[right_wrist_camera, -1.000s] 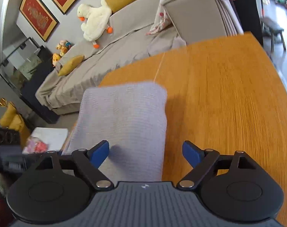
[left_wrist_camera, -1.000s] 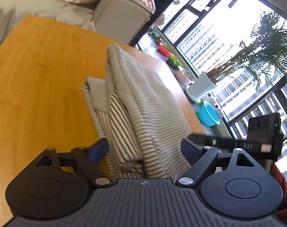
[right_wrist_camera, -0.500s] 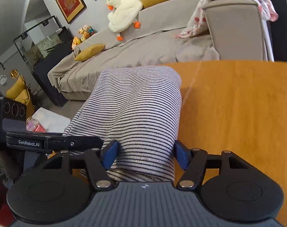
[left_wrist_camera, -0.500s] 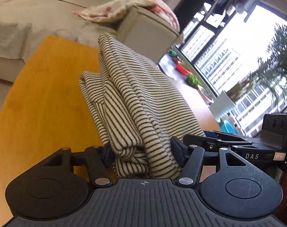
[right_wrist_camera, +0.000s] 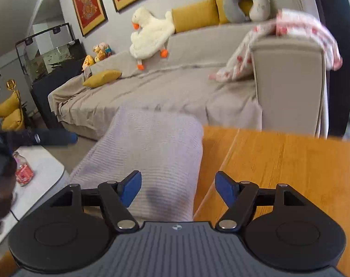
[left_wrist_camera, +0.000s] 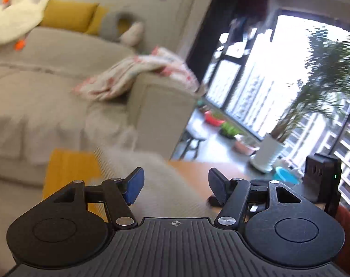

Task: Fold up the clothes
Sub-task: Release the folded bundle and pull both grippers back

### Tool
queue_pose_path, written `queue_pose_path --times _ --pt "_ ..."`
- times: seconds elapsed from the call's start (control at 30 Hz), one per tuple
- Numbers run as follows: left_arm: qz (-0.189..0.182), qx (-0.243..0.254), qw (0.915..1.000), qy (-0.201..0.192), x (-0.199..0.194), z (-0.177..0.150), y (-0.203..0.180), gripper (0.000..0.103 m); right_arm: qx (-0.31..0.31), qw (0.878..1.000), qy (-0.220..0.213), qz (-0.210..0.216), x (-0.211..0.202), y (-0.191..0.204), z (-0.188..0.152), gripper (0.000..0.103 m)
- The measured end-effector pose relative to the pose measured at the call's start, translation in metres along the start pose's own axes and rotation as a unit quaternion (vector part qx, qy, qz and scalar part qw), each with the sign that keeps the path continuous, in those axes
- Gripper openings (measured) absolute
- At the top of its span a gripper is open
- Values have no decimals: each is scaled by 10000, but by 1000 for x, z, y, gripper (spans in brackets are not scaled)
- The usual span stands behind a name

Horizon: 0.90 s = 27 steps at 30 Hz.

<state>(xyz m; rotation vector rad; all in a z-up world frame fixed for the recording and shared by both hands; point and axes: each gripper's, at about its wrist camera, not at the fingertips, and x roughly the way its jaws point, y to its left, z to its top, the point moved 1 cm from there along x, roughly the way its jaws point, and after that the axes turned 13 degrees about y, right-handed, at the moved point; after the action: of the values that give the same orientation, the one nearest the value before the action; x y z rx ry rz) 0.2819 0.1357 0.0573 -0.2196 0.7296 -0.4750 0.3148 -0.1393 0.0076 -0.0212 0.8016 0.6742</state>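
I was working in a lived-in home, in its living room. A long grey sofa [right_wrist_camera: 175, 87] ran along the wall, with mustard cushions [right_wrist_camera: 193, 17], a plush white duck [right_wrist_camera: 149, 34] and a neck pillow [right_wrist_camera: 237, 9] along its back, and a floral blanket [right_wrist_camera: 290, 30] draped over the armrest. Red framed pictures [right_wrist_camera: 87, 2] hung above it, and a glass fish tank [right_wrist_camera: 52, 53] stood at the far end. To the other side, tall windows [left_wrist_camera: 255, 73] looked onto apartment blocks, with a potted palm [left_wrist_camera: 313, 87] and small planters on the floor. A wooden table [right_wrist_camera: 290, 173] filled the foreground.
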Motion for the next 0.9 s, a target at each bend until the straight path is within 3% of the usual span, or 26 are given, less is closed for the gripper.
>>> queue_pose_path --times 0.1,0.17,0.2,0.27,0.4,0.5,0.57,0.63,0.73,0.8,0.9 --pt "130 -208 9995 197 39 18 15 62 -232 9997 -17 89 8 17 10 67" --pt "329 -733 9939 757 72 12 40 46 -452 9989 114 8 19 29 7 67" --pt "327 -900 9914 897 84 4 51 43 -546 9983 190 -115 26 33 3 67" --pt "212 -1003 9916 793 87 -4 60 43 -733 9961 344 -361 41 40 -6 73" --pt "425 -956 9919 718 70 -1 56 41 -451 9978 443 -181 36 33 1 75" --pt "468 -816 9947 425 32 -16 35 66 -512 9977 338 -271 15 30 -8 78" --pt "577 -824 9942 389 9 -39 17 70 -485 9978 227 -379 -2 26 -20 94" --pt "824 -842 9922 411 -2 -64 -4 72 -333 9980 109 -533 -16 19 -36 103" --pt "1519 -670 9856 306 -5 -102 -41 102 -34 9982 6 -597 -29 10 -53 103" --pt "1963 -576 9787 187 -3 -121 -62 103 204 9983 -21 -550 -33 5 -62 103" --pt "2272 -699 9702 473 9 -135 -75 103 459 9965 266 -653 -29 2 -69 103"
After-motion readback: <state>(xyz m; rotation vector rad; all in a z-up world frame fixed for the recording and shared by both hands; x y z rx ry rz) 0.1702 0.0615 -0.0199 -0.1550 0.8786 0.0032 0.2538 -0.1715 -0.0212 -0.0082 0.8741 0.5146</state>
